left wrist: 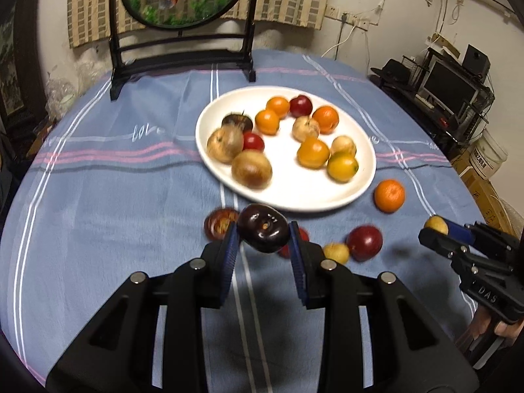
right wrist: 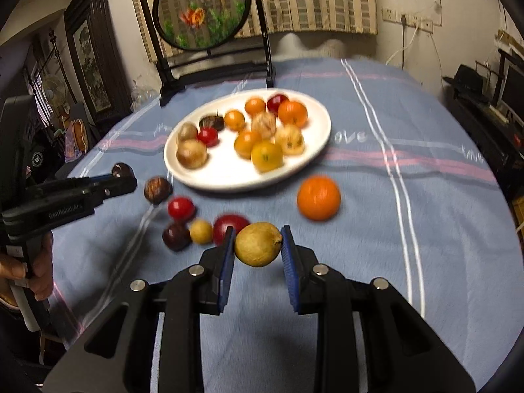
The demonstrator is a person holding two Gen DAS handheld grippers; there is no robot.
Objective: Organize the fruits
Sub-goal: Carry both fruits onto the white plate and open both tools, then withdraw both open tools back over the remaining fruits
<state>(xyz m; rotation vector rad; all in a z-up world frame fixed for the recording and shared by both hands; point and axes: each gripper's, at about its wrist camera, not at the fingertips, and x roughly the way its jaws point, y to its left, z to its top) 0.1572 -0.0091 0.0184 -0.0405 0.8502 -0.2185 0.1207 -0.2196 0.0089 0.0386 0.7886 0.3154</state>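
Two wrist views of a round table (left wrist: 98,196) under a blue striped cloth. Your left hand-held gripper (left wrist: 263,232) is closed on a dark purple fruit (left wrist: 263,227), its blue pads pressing the fruit on both sides and holding it clear of the cloth. Your right hand-held gripper (right wrist: 258,245) is likewise clamped on a yellow-brown fruit (right wrist: 258,244), which sits between the pads above the table. In the left wrist view the right hand-held gripper appears at the right edge, with the yellow-brown fruit at its tip; in the right wrist view the left one enters from the left edge, with your hand (right wrist: 39,271) around its grip.

A white plate (left wrist: 294,196) lies beyond both hand-held grippers, toward the middle of the table, and carries a loose ring of orange, yellow, red, brown and dark fruits. An orange mandarin (right wrist: 318,198) rests on the cloth just beside the plate's near rim. A small cluster of fruits remains on the cloth between the two hand-held grippers: a red plum (left wrist: 364,242), a small yellow fruit (right wrist: 200,231), a red tomato-like fruit (right wrist: 180,208) and two dark brown fruits (right wrist: 158,190). A framed round screen with goldfish (right wrist: 201,9) stands at the table's far edge. Both views are motion-blurred.
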